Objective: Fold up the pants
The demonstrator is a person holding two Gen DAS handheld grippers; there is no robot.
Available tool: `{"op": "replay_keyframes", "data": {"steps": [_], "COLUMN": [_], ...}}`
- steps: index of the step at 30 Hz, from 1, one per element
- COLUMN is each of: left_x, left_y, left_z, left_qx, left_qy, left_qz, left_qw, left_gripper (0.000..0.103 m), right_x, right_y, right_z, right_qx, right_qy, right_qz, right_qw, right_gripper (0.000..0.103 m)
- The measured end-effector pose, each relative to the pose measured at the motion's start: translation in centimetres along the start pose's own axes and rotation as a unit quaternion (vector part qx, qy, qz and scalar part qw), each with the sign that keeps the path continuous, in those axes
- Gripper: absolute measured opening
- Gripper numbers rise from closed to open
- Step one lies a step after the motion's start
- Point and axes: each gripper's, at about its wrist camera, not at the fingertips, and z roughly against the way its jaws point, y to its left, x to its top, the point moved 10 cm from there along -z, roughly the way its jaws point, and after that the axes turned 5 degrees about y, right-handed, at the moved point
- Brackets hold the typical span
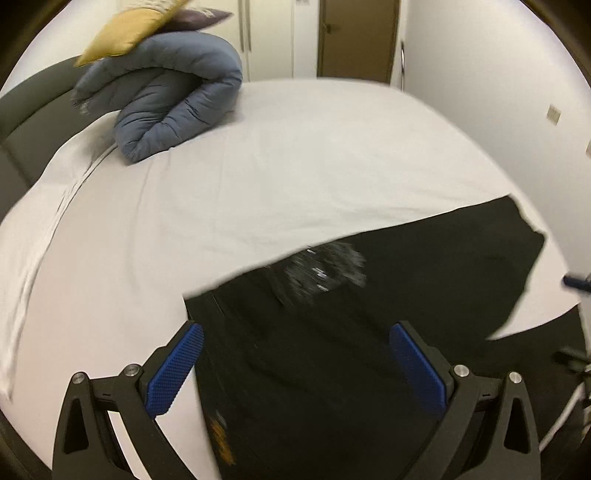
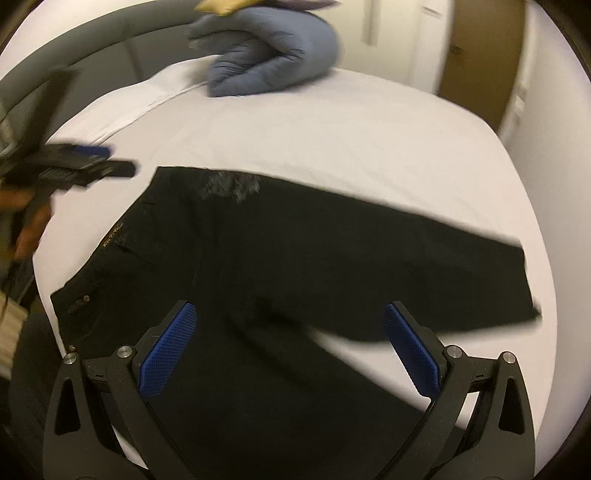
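Black pants (image 2: 303,251) lie spread on the white bed (image 2: 332,140), waistband to the left, legs running right and toward me. A grey worn patch (image 2: 229,186) marks the far leg. In the left wrist view the pants (image 1: 332,350) fill the lower right. My left gripper (image 1: 295,365) is open and empty, above the waist end of the pants. It also shows in the right wrist view (image 2: 92,168) at the far left. My right gripper (image 2: 290,343) is open and empty, above the near leg.
A rolled blue-grey duvet (image 1: 173,99) with a gold cushion (image 1: 129,29) lies at the head of the bed by the dark headboard (image 1: 33,107). A brown door (image 1: 356,37) and white walls stand beyond the bed.
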Motion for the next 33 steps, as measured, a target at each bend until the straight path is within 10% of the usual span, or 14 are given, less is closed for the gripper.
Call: {"op": "replay_keyframes", "data": {"steps": [19, 22, 26, 33], "left_x": [2.5, 2.2, 1.9, 1.0], "left_y": [3.1, 3.5, 2.5, 1.5], "left_z": [-18.1, -18.4, -17.7, -13.1], "left_qx": [-0.066, -0.069, -0.08, -0.02], "left_qy": [0.198, 0.197, 0.199, 0.102], "left_qz": [-0.146, -0.142, -0.14, -0.191], "left_qw": [0.9671, 0.9678, 0.9668, 0.9761], "left_gripper": [0.088, 0.07, 0.02, 0.013], "right_x": [9.7, 10.8, 12.6, 14.7], "right_y": [-4.8, -3.8, -2.5, -0.2], "right_z": [-11.8, -12.7, -14.3, -17.7], "right_qx": [0.134, 0.15, 0.144, 0.136], "right_qy": [0.02, 0.02, 0.035, 0.085], "right_qz": [0.135, 0.15, 0.175, 0.229], "right_qw": [0.982, 0.977, 0.973, 0.96], "right_gripper": [0.061, 0.056, 0.049, 0.035]}}
